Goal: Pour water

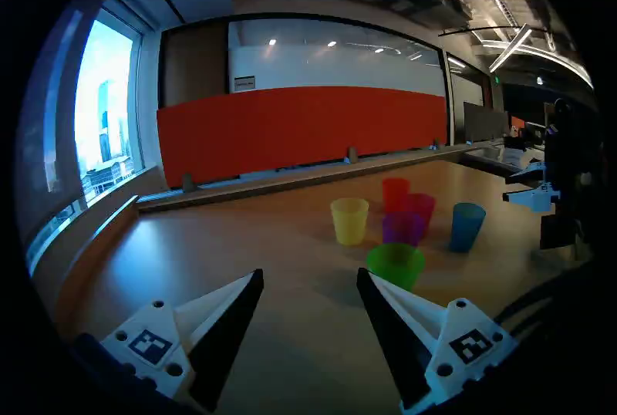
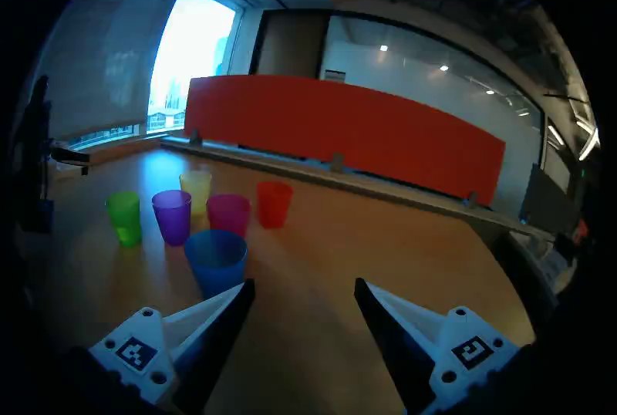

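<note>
Left gripper point(image 1: 308, 276) first: its two black-edged fingers sit at the bottom of the left gripper view, spread wide apart, with bare tabletop between them and nothing held. Just beyond the right-hand fingertip stands the green cup point(image 1: 396, 263), the nearest of the bunch and apart from the finger. Behind it is the purple cup point(image 1: 402, 227), with the magenta cup point(image 1: 420, 205) and the red cup point(image 1: 395, 191) farther back. The yellow cup point(image 1: 349, 220) stands to the left of the cluster and the blue cup point(image 1: 466, 226) to the right. All six are upright on the wooden table point(image 1: 231, 245), just right of the frame's centre. Whether any holds water cannot be told.

Over to the right gripper point(image 2: 303, 285): its fingers are parted as well, gripping nothing. In the right gripper view the blue cup is closest, just above the left-hand fingertip and not touching it. The other cups fan out behind it toward the left of the frame.

Farther out, a long orange-red partition point(image 2: 347, 126) runs along the table's far edge. A bright window point(image 1: 104, 122) fills the left of the left gripper view. At that view's right edge the right gripper shows again, farther off, in shadow.
</note>
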Tool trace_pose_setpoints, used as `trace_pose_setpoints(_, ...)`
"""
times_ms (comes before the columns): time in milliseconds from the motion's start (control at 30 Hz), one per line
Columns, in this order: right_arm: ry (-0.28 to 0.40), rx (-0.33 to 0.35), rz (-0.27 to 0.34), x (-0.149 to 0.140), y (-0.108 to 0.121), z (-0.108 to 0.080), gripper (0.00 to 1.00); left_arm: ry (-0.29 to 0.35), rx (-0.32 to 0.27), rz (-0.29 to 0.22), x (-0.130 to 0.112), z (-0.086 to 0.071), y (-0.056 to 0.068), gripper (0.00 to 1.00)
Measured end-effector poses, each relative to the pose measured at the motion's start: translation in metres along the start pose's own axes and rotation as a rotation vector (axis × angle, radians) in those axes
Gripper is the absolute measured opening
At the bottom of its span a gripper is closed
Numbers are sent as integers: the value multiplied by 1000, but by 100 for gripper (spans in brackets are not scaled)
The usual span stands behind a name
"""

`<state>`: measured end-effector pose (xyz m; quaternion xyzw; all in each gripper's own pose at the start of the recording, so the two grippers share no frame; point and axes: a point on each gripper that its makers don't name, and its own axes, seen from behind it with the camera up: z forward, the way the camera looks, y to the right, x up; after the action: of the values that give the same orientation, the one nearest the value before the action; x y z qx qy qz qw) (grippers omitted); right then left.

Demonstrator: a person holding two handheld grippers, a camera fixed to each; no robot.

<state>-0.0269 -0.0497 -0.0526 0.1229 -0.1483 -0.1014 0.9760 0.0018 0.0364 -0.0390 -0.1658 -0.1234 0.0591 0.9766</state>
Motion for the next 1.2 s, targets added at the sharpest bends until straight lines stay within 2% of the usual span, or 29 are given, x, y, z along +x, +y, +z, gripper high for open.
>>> trace_pose_setpoints(367,177,-137,46,40,23,-2,100,59,79,-7,11,-3,-15,90)
trace_pose_setpoints(567,246,-180,90,54,32,-7,100,101,121,-26,18,-6,-23,90)
trace_pose_setpoints(767,277,-223,129,55,42,-9,100,158,148,-43,32,-13,-26,90)
trace_pose_setpoints(867,293,-237,128,58,45,-11,100,182,175,-54,37,-17,-32,90)
trace_pose_setpoints(1067,301,-246,114,58,44,-12,100,199,168,-79,36,-18,-29,90)
trace_pose_setpoints(1200,295,-259,102,58,45,-12,100,208,181,-84,39,-20,-32,90)
